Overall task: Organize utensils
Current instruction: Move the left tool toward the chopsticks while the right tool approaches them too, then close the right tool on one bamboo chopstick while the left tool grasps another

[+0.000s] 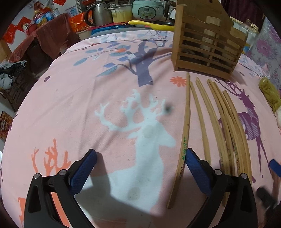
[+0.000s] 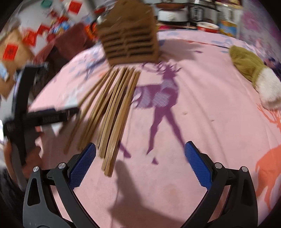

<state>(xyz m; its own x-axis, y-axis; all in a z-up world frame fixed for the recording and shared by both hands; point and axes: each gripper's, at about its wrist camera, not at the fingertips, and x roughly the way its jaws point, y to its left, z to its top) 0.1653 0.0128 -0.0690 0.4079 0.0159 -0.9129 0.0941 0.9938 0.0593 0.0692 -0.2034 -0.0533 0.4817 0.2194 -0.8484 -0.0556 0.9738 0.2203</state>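
Several wooden chopsticks (image 1: 213, 122) lie side by side on the pink deer-print cloth (image 1: 87, 98), pointing at a slatted wooden utensil holder (image 1: 207, 43) that stands behind them. My left gripper (image 1: 140, 168) is open and empty, low over the cloth; its right finger sits between the two leftmost chopsticks' near ends. In the right wrist view the chopsticks (image 2: 112, 112) fan out below the holder (image 2: 130, 38), blurred. My right gripper (image 2: 140, 161) is open and empty; its left finger is beside the chopsticks' near ends.
A plush toy (image 2: 252, 73) lies at the right of the cloth. Pots, a kettle and a rice cooker (image 1: 147, 9) crowd the far edge. The left gripper's body (image 2: 43, 117) shows at the left of the right wrist view.
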